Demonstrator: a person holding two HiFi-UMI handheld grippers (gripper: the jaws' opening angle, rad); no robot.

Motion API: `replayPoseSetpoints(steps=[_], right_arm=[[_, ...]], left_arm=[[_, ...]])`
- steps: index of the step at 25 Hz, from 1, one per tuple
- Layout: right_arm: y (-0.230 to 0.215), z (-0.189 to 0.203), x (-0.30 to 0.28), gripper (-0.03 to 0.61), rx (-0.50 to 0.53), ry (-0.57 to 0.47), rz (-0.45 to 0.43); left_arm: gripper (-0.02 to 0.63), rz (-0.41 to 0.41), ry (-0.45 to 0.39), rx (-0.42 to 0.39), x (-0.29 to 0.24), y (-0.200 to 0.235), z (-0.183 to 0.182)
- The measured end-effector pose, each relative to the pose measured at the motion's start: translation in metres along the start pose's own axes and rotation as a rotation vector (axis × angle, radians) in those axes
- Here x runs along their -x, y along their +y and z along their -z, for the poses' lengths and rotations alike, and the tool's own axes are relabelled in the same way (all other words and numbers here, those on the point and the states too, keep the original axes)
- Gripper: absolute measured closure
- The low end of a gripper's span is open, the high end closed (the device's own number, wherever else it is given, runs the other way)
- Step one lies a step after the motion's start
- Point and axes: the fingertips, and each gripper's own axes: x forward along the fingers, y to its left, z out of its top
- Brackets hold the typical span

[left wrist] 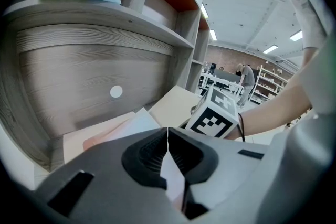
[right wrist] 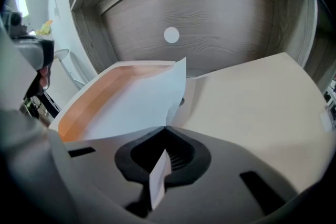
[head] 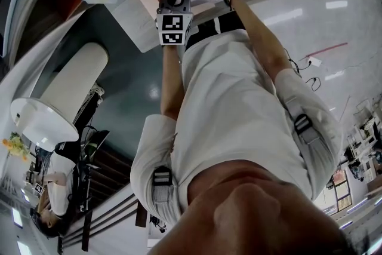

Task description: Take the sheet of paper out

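While the right gripper (right wrist: 166, 129) is clamped shut on 1 corner of the white sheet of paper (right wrist: 134, 105), the sheet lies over the open orange folder (right wrist: 97, 93) in the wooden shelf (right wrist: 220, 13). The left gripper (left wrist: 168, 132) is closed on the folder's pale edge.

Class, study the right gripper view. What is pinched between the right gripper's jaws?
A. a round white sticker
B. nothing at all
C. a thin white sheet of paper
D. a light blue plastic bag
C: the right gripper has its jaws shut on the thin white sheet of paper, whose edge runs back between them while the rest lies over the peach folder.
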Motion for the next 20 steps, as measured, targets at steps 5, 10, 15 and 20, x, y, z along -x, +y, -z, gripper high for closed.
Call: replayPoseSetpoints(steps=[5,10,15,20], right_arm=[[-0.010,-0.004,0.008,0.557,-0.010,-0.035,0.024],[-0.019,0.003,0.017,0.558,-0.038,-0.020,0.042],[-0.022,0.002,0.024,0.557,-0.039,-0.039,0.057],[-0.027,0.011,0.033,0.558,-0.069,-0.028,0.067]], left_arm=[[0.591,0.011,0.001,-0.011,-0.001,-0.002,-0.004],[0.591,0.025,-0.001,-0.021,-0.003,-0.007,-0.007],[0.591,0.035,-0.005,-0.027,-0.006,-0.011,-0.009],[0.591,0.048,-0.011,-0.044,-0.008,-0.016,-0.011]])
